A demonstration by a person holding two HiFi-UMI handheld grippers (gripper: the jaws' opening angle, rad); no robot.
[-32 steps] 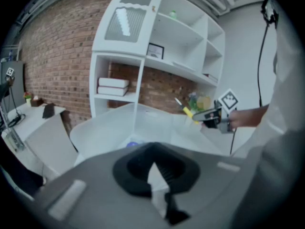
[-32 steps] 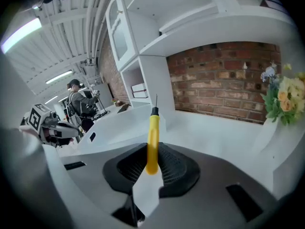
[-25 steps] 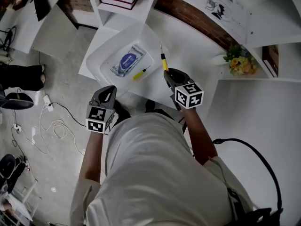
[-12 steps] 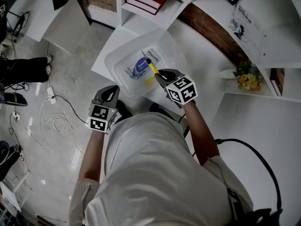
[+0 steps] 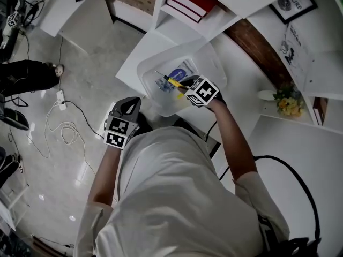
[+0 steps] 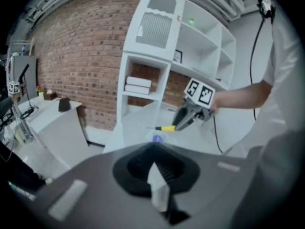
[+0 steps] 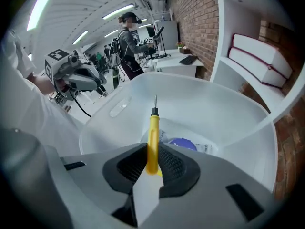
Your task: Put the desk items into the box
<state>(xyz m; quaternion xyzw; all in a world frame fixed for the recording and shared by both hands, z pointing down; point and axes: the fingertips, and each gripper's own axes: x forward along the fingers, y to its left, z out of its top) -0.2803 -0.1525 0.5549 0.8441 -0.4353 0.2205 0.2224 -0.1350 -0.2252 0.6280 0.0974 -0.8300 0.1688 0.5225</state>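
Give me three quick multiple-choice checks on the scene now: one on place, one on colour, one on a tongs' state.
1. Which tongs are over the box?
A right
B left
C both

2. What colour is the handle of the held screwdriver?
A red
B yellow
C green

3. How are the left tongs?
A open
B shut on the screwdriver
C shut, empty

Answers:
1 A: the head view shows the right tongs above the box and the left tongs off to its side.
2 B: the handle shows yellow in every view.
3 C: their own view shows the jaws together with nothing between them. The screwdriver sits in the right tongs.
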